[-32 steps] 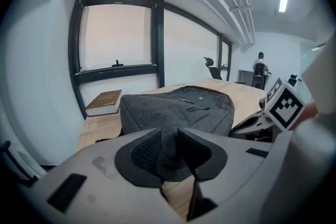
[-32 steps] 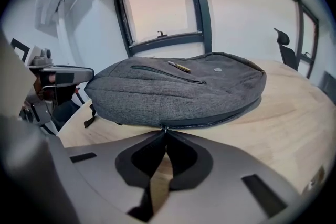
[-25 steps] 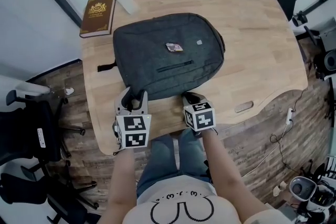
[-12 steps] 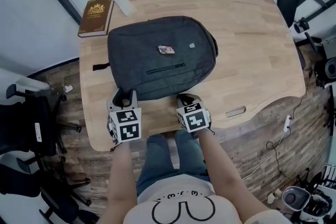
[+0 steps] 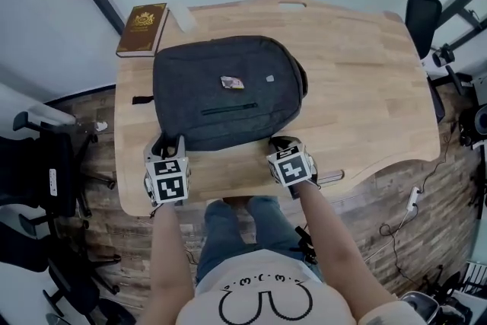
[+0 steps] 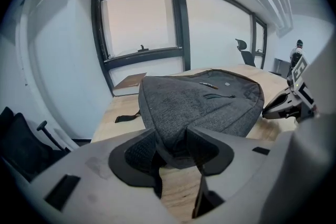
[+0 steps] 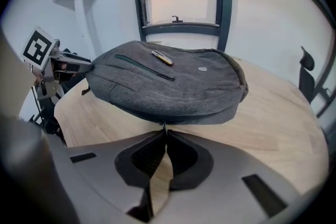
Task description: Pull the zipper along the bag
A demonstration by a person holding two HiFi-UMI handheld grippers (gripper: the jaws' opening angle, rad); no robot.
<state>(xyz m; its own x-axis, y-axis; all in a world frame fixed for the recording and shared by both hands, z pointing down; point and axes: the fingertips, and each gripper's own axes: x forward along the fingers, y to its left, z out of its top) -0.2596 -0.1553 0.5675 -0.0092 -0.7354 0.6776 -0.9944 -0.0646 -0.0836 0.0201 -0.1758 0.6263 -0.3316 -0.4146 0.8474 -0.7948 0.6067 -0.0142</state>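
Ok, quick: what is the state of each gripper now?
Left gripper: open, jaws have just been opening, a corner of the bag between them.
Right gripper: closed on the zipper pull.

At the bag's (image 5: 221, 91) near edge, the thin dark tab (image 7: 164, 126) nipped between the right gripper's (image 7: 164, 134) closed tips is too small to identify, and in the head view the marker cube (image 5: 291, 167) covers those jaws. The small patch (image 5: 232, 81) on the bag's front cannot be read, and the black chair (image 5: 46, 171) left of the bag runs off the picture's edge.
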